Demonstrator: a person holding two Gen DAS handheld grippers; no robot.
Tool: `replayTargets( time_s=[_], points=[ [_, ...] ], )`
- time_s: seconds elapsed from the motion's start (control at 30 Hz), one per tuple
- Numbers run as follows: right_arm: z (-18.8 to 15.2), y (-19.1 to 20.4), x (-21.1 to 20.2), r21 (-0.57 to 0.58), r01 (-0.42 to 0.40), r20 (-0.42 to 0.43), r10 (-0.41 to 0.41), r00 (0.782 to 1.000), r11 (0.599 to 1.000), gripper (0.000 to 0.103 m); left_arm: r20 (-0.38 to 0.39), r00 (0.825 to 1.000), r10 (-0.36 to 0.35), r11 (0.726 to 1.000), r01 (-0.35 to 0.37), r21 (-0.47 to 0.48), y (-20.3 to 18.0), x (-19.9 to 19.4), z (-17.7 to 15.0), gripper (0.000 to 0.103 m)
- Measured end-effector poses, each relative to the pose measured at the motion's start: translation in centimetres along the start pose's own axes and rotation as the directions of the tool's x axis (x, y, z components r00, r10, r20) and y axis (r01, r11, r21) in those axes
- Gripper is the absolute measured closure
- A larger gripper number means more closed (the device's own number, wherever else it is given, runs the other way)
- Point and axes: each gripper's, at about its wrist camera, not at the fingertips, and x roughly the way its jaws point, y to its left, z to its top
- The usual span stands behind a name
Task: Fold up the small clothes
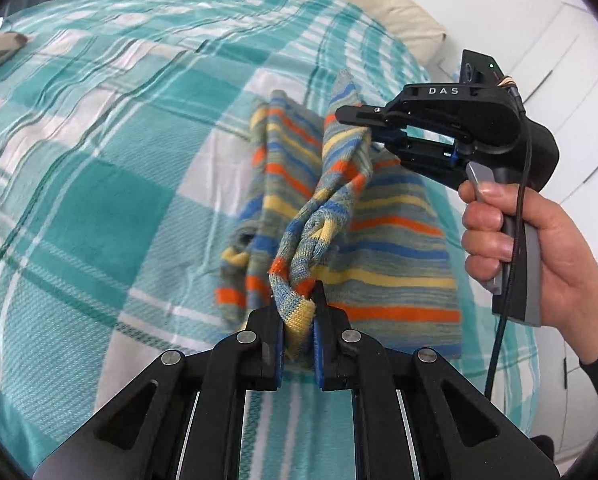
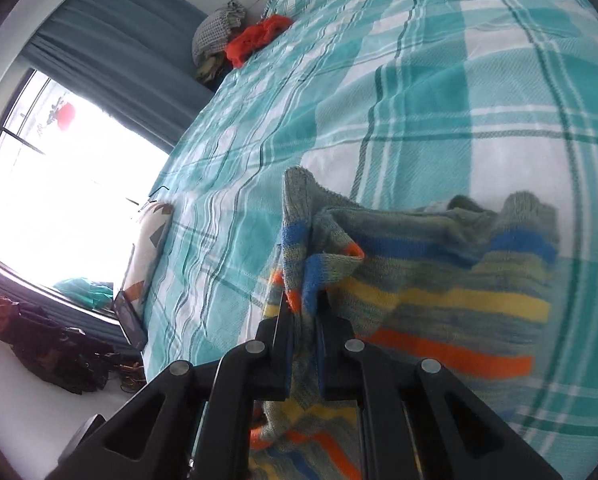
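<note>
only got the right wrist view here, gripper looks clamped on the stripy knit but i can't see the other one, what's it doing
Observer: The left gripper is shut on a corner of the striped knit garment, near a yellow band.
Operator: is the right one gripping an edge too
Observer: Yes. From the left wrist view, the right gripper pinches the far top edge, with the fabric twisted between the two grippers.
Operator: anything behind me on the bed
Observer: A cream pillow lies at the far end of the plaid bedspread, past the garment.
</note>
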Motion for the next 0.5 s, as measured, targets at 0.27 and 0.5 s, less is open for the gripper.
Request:
replayTargets(
  time_s=[0.27,0.5],
  points=[
    [-1.3,0.6,0.8,0.063,-0.097,0.06,0.093,0.994,0.993,0.053,0.003,1.0,0.027,0.999,-0.027,-0.019,2.1,-2.4,-0.3,0.032],
    [-9.2,4.7,-6.2,-0.375,0.132,0.057,-0.119,0.991,0.918,0.054,0.002,0.995,0.096,0.995,-0.096,0.021,2.4,-1.1,1.1,0.024]
  ],
)
